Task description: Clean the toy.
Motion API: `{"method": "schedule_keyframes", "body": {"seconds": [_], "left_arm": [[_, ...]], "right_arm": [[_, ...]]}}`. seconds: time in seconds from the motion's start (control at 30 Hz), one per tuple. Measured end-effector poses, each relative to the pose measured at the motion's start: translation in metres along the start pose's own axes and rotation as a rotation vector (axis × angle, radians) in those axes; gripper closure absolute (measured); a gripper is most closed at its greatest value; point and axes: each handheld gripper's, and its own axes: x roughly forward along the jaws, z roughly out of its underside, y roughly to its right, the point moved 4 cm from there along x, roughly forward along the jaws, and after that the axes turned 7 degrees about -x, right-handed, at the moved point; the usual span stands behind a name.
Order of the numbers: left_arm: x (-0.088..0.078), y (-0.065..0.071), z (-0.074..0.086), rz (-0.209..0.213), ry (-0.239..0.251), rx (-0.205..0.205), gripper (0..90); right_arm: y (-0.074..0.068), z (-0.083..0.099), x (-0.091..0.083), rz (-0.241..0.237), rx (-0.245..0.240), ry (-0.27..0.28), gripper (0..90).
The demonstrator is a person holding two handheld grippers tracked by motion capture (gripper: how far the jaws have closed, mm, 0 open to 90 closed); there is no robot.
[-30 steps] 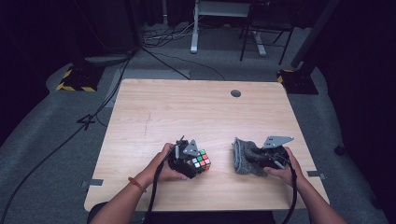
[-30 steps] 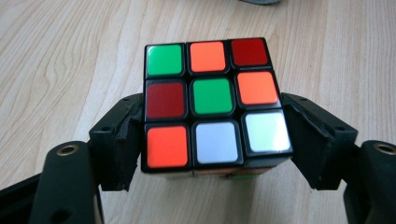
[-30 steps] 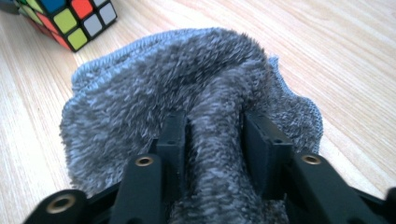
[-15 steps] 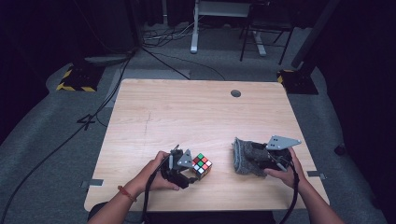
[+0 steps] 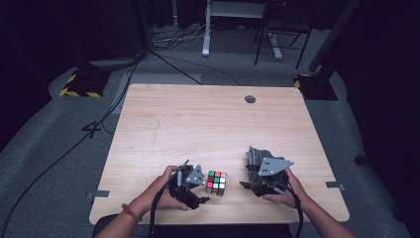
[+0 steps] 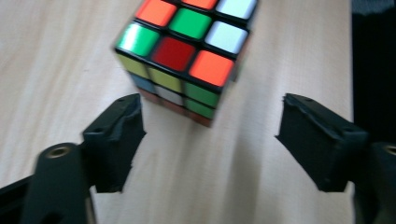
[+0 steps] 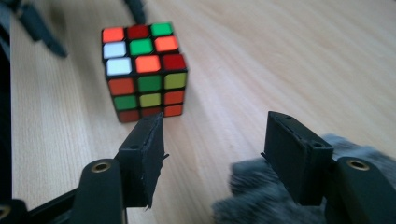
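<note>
Squaring your left tongs (image 6: pixel 210 135), whose jaws have just been opening and hold nothing, on the Rubik's cube (image 5: pixel 216 182) near the surface's (image 5: pixel 208 124) front edge, keep your wide, empty right tongs (image 7: pixel 212 149) clear; its far faces stay hidden.

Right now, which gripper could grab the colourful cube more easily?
Probably left. The left gripper sits right beside the cube, open and aimed at it. The right gripper is farther off, with a grey cloth under it.
</note>
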Motion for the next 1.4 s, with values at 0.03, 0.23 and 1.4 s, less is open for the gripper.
{"method": "schedule_keyframes", "body": {"seconds": [0.03, 0.23, 1.4], "left_arm": [[0.001, -0.003, -0.001, -0.007, 0.003, -0.007, 16.7], [0.016, -0.017, -0.012, 0.059, -0.016, 0.024, 15.9], [0.052, 0.000, -0.035, 0.162, -0.011, 0.117, 32.3]], "right_arm": [[-0.002, 0.000, 0.005, -0.014, -0.006, -0.006, 38.3], [-0.005, 0.000, 0.031, -0.046, -0.020, -0.055, 35.2], [-0.002, -0.025, 0.025, -0.001, -0.043, 0.073, 37.6]]}}
